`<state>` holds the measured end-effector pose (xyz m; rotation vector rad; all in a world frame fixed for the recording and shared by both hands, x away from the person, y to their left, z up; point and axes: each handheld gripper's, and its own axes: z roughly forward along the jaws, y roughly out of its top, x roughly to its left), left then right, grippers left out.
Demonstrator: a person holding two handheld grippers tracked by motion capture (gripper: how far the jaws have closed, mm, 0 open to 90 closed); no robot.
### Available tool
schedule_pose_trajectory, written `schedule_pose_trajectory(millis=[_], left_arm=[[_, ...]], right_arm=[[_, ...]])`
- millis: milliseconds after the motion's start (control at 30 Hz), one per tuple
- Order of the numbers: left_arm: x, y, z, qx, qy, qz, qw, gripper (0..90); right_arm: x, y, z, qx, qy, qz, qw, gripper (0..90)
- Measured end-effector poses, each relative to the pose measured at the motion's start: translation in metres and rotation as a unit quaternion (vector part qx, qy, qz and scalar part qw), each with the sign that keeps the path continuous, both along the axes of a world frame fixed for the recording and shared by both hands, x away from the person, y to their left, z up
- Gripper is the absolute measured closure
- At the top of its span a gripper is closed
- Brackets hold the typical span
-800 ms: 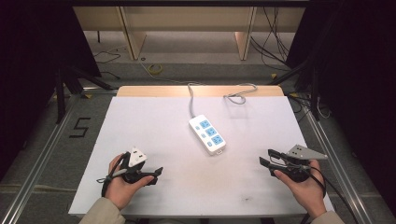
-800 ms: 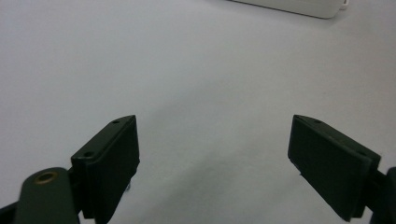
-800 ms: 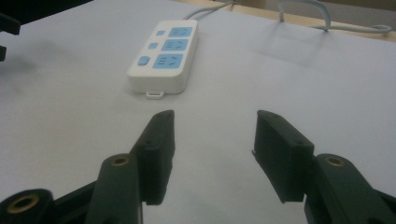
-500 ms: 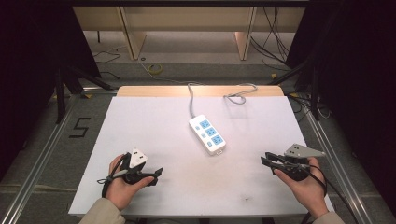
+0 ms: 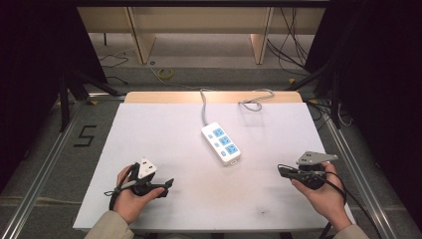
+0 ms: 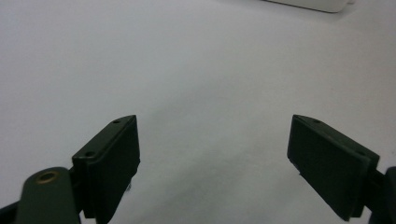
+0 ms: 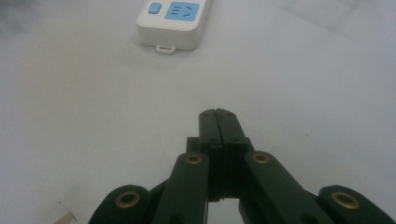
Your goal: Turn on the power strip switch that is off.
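White table [image 5: 164,124] carries a power strip [image 5: 221,143] mid-surface; left gripper [image 6: 215,163] gapes wide, right gripper [image 7: 218,122] is pinched closed, empty. Approaching the strip squarely seems wise.

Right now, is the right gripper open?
No. In the right gripper view the right gripper has its two black jaws pressed together with nothing between them, short of the white power strip.

A white-topped table [image 5: 164,129] is seen, with just a white power strip [image 5: 221,143] laid near the middle, cord [image 5: 203,102] trailing off the far edge.
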<state>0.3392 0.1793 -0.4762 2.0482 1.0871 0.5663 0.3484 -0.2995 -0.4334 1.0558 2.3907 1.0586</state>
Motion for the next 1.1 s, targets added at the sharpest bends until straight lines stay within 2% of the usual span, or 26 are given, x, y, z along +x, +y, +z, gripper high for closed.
schedule_pose_trajectory(millis=[133, 267, 467, 800, 1100], left_arm=[[-0.001, 0.001, 0.0, 0.003, 0.002, -0.001, 1.0, 16.8], [-0.001, 0.001, 0.0, -0.001, -0.001, 0.004, 1.0, 16.7], [0.0, -0.001, 0.0, 0.002, -0.001, 0.001, 1.0, 16.9], [-0.001, -0.001, 0.0, 0.005, -0.002, -0.001, 1.0, 16.9], [-0.001, -0.001, 0.0, 0.007, -0.004, -0.002, 1.0, 16.9]], right_arm=[[0.003, 0.001, 0.001, -0.02, -0.002, -0.002, 0.9998, 90.0], [0.005, 0.004, 0.003, -0.029, 0.0, -0.003, 0.9996, 90.0], [0.008, 0.005, 0.005, -0.029, 0.011, -0.007, 0.9995, 90.0], [0.013, 0.011, 0.011, -0.044, 0.034, 0.0, 0.9985, 90.0], [0.019, 0.017, 0.017, -0.051, 0.048, -0.016, 0.9974, 90.0]])
